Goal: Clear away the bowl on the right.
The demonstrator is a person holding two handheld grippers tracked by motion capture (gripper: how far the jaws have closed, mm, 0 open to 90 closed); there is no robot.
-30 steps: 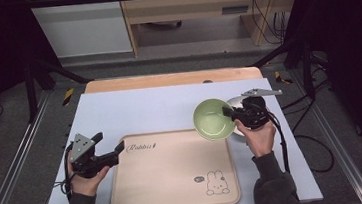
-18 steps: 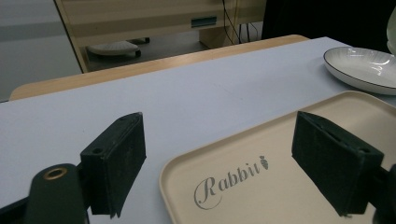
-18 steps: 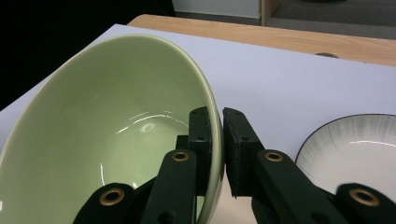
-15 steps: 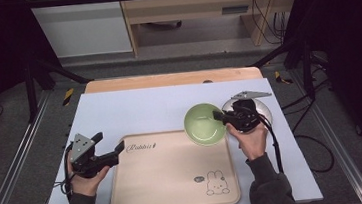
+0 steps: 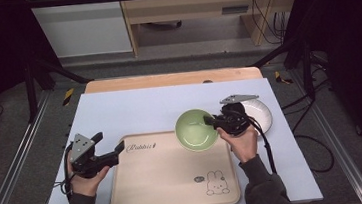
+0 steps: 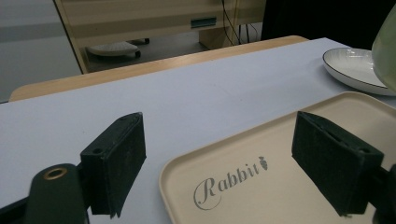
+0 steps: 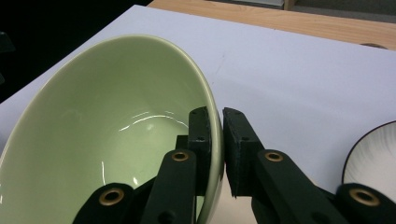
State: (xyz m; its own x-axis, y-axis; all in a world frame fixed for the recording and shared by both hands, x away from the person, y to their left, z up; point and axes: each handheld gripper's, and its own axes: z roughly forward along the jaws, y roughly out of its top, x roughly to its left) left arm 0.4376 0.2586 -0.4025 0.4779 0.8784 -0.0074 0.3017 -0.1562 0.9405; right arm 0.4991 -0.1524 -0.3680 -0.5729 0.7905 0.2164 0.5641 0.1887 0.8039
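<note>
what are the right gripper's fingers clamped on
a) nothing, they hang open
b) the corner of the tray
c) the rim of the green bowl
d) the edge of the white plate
c: the right gripper has one finger inside and one outside the wall of the green bowl, pinching its rim, while the white plate lies apart to the side.
</note>
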